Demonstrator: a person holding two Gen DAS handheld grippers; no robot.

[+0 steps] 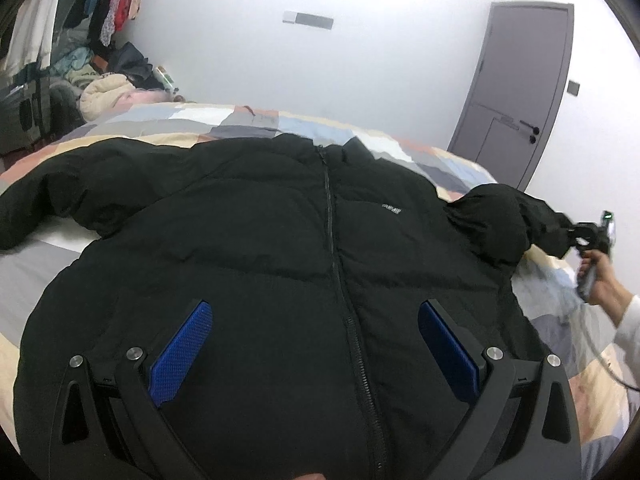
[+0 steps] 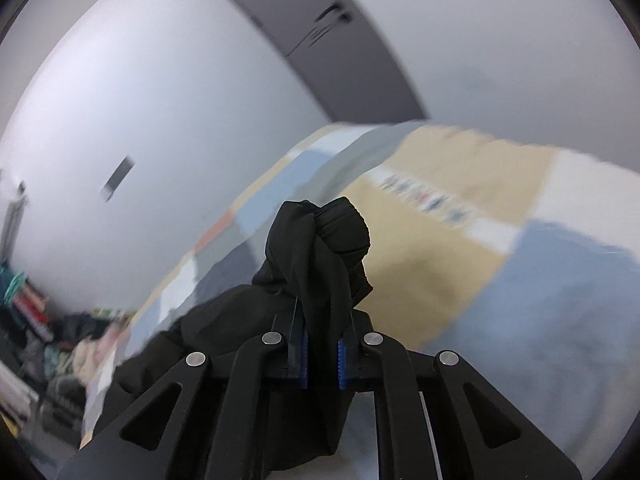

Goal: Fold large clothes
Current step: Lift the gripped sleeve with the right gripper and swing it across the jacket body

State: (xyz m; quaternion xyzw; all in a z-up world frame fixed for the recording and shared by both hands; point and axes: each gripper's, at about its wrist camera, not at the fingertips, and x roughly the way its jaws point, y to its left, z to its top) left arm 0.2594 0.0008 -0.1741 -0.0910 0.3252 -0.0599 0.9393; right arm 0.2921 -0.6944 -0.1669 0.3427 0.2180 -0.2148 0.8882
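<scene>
Looking through the left wrist camera, a black puffer jacket point(image 1: 280, 240) lies spread front-up on a bed covered with a patchwork quilt point(image 1: 224, 120) of beige, grey, blue, white and orange blocks. Its shell is matte and softly quilted into wide horizontal channels, with a dark zipper point(image 1: 334, 240) closed down the middle, a stand-up collar and a small white logo point(image 1: 391, 210) on the chest. One sleeve stretches flat toward the picture's left edge. The left gripper point(image 1: 316, 344) hovers over the hem with its black fingers spread wide, the blue dimpled pads point(image 1: 184, 352) gripping nothing. At the picture's right, the other sleeve point(image 1: 504, 224) is bunched and lifted off the quilt, pinched at its end by the right gripper point(image 1: 576, 236), which a hand point(image 1: 600, 280) in a white sleeve holds. A grey door point(image 1: 520, 92) stands in the plain white wall behind, and piled clothes point(image 1: 100, 68) fill the far corner.

From the right wrist camera, the right gripper point(image 2: 322, 354) has its blue ribbed pads point(image 2: 343, 364) clamped tight on the sleeve point(image 2: 320, 256), whose ribbed knit cuff and smooth fabric bulge up past the fingertips. Behind it the quilt point(image 2: 440, 272) is motion-blurred.
</scene>
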